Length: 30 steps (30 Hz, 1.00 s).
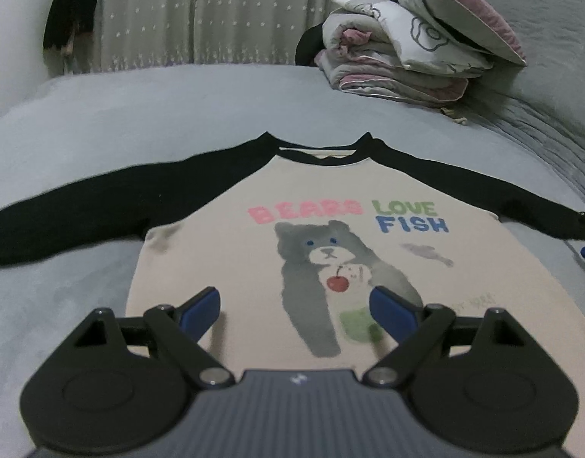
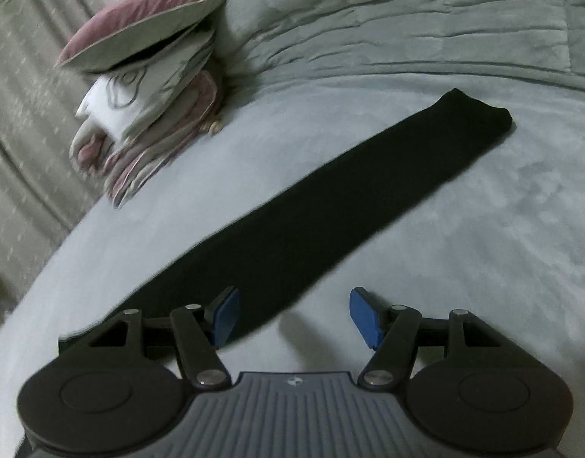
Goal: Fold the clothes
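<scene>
- The bed [image 1: 101,122], covered in a pale blue-grey sheet, filled most of both views; a grey quilted cover lay along its far right side.
- The shirt [image 1: 223,267] lay flat and face up on the sheet, neck at the far end, cream body, black sleeves spread left and right. Its print showed a grey bear holding a cherry, under the words BEARS LOVE FISH.
- The shirt's near hem was hidden behind the left gripper [image 1: 295,311], and the left sleeve ran out of frame.
- In the right wrist view only the right sleeve [image 2: 330,198] was seen, lying straight and flat, cuff far right.
- A stack of folded bedding [image 1: 406,57] sat at the far side, a pillow on top.
- The left gripper hung over the shirt's lower body, jaws wide, nothing between them.
- The right gripper [image 2: 294,316] hung over the sleeve's near end, jaws apart and empty; the frame was blurred.
</scene>
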Each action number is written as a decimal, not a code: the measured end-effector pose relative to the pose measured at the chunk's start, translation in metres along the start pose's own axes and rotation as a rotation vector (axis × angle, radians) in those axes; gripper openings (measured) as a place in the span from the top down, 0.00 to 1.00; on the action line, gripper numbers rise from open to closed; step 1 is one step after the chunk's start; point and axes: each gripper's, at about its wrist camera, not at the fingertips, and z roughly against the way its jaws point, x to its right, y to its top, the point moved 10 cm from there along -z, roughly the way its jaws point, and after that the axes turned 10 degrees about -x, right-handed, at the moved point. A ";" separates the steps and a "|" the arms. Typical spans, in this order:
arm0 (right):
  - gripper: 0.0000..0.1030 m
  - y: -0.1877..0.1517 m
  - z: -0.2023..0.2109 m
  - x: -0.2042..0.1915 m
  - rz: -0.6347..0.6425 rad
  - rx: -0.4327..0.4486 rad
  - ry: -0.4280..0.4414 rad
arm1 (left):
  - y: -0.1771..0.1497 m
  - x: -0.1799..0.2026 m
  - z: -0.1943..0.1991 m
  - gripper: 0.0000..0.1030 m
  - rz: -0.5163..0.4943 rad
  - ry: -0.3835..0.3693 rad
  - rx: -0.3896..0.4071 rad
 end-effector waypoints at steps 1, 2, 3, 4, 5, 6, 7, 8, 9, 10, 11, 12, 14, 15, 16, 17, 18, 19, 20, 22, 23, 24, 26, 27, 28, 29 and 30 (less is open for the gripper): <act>0.38 0.004 -0.003 0.000 -0.017 0.010 0.000 | 0.000 -0.002 0.000 0.13 0.004 0.002 -0.001; 0.38 0.007 -0.006 0.001 -0.032 0.019 0.001 | 0.001 -0.005 -0.001 0.13 0.008 0.005 -0.002; 0.38 0.010 -0.008 0.001 -0.047 0.030 0.001 | 0.001 -0.007 -0.001 0.13 0.015 0.009 -0.004; 0.38 0.014 -0.011 0.001 -0.059 0.041 0.000 | 0.001 -0.010 -0.001 0.13 0.026 0.009 -0.007; 0.38 0.017 -0.013 0.001 -0.067 0.051 -0.003 | 0.002 -0.012 -0.002 0.13 0.039 0.006 -0.012; 0.38 0.020 -0.016 0.001 -0.076 0.062 -0.006 | 0.002 -0.015 -0.002 0.13 0.053 0.003 -0.016; 0.38 0.023 -0.018 0.001 -0.082 0.071 -0.012 | 0.003 -0.017 -0.002 0.13 0.068 -0.001 -0.020; 0.38 0.025 -0.021 0.001 -0.085 0.079 -0.021 | 0.003 -0.020 -0.002 0.13 0.081 -0.005 -0.023; 0.40 0.028 -0.023 0.001 -0.089 0.087 -0.030 | 0.004 -0.022 -0.002 0.13 0.092 -0.006 -0.024; 0.46 0.030 -0.025 0.000 -0.092 0.096 -0.038 | 0.005 -0.024 -0.003 0.13 0.100 -0.004 -0.025; 0.50 0.033 -0.028 0.000 -0.095 0.102 -0.048 | 0.005 -0.026 -0.003 0.13 0.107 -0.002 -0.025; 0.58 0.035 -0.031 0.000 -0.098 0.102 -0.055 | 0.006 -0.027 -0.003 0.13 0.113 0.000 -0.025; 0.83 0.037 -0.039 -0.001 -0.100 0.089 -0.059 | 0.007 -0.030 -0.003 0.13 0.123 0.004 -0.024; 0.88 0.037 -0.042 -0.002 -0.101 0.077 -0.060 | 0.007 -0.031 -0.004 0.13 0.127 0.005 -0.024; 0.89 0.038 -0.043 -0.002 -0.104 0.075 -0.060 | 0.008 -0.031 -0.004 0.13 0.131 0.005 -0.025; 0.89 0.038 -0.042 -0.003 -0.106 0.080 -0.057 | 0.008 -0.032 -0.004 0.13 0.136 0.004 -0.025; 0.90 0.039 -0.040 -0.005 -0.100 0.085 -0.053 | 0.008 -0.033 -0.005 0.13 0.139 0.005 -0.026; 0.90 0.040 -0.038 -0.008 -0.087 0.091 -0.049 | 0.009 -0.033 -0.005 0.13 0.142 0.006 -0.028; 0.90 0.041 -0.035 -0.012 -0.074 0.098 -0.044 | 0.009 -0.033 -0.005 0.13 0.144 0.005 -0.029; 0.90 0.045 -0.027 -0.021 -0.048 0.116 -0.032 | 0.009 -0.034 -0.005 0.13 0.147 0.001 -0.030; 0.90 0.046 -0.023 -0.027 -0.036 0.124 -0.023 | 0.009 -0.034 -0.005 0.13 0.147 0.000 -0.030; 0.90 0.048 -0.018 -0.033 -0.025 0.133 -0.009 | 0.009 -0.034 -0.005 0.13 0.148 0.000 -0.030; 0.90 0.051 -0.010 -0.045 -0.003 0.148 0.015 | 0.010 -0.034 -0.005 0.13 0.149 0.000 -0.029; 0.90 0.052 -0.005 -0.053 0.011 0.155 0.029 | 0.010 -0.034 -0.005 0.13 0.150 0.000 -0.029; 0.90 0.053 -0.001 -0.061 0.025 0.161 0.043 | 0.010 -0.034 -0.005 0.13 0.152 0.001 -0.029; 0.90 0.053 0.004 -0.069 0.038 0.165 0.057 | 0.011 -0.034 -0.004 0.13 0.154 0.001 -0.028; 0.90 0.052 0.008 -0.077 0.049 0.169 0.072 | 0.011 -0.035 -0.004 0.13 0.156 0.001 -0.027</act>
